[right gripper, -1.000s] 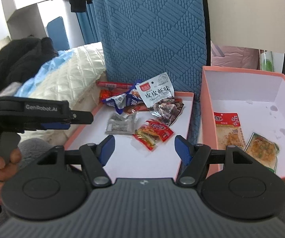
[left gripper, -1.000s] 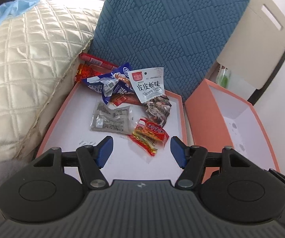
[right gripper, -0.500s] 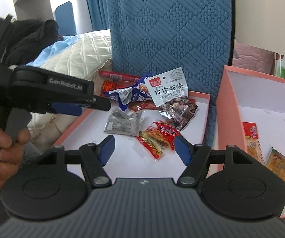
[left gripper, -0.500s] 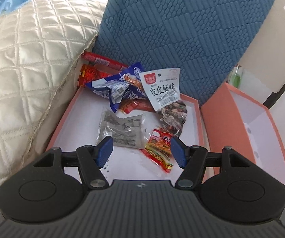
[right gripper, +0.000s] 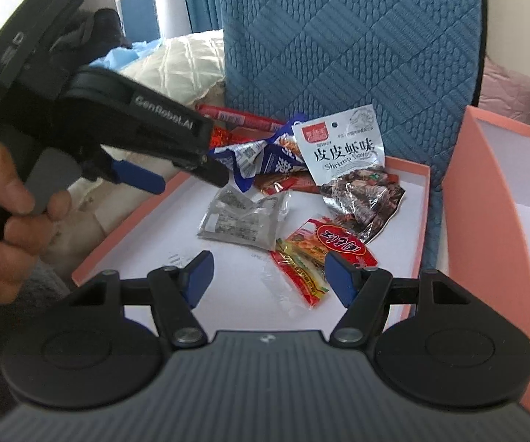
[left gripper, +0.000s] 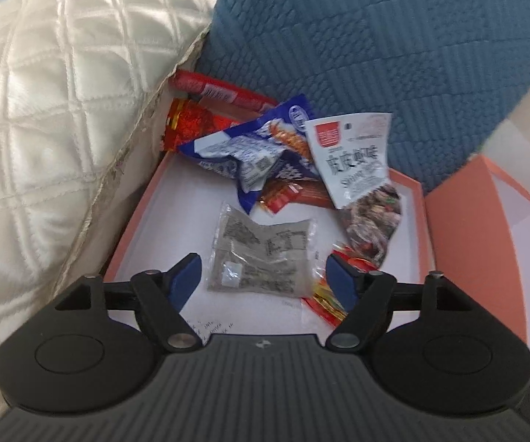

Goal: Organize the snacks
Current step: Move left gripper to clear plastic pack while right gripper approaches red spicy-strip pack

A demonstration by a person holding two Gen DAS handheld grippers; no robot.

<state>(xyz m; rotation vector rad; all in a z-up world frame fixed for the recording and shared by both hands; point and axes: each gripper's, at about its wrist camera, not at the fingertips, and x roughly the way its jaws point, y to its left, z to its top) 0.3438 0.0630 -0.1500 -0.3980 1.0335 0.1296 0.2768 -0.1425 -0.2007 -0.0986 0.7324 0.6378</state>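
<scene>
Hovering over the grey sachet (left gripper: pixel 261 258) in the shallow pink tray (left gripper: pixel 410 228), the left hand-held gripper (left gripper: pixel 263 276) is opening, empty. The right hand-held gripper (right gripper: pixel 266 276) hangs open near the red packet (right gripper: pixel 320 254). Thin foil could slip, or both packets get pinched together.
</scene>
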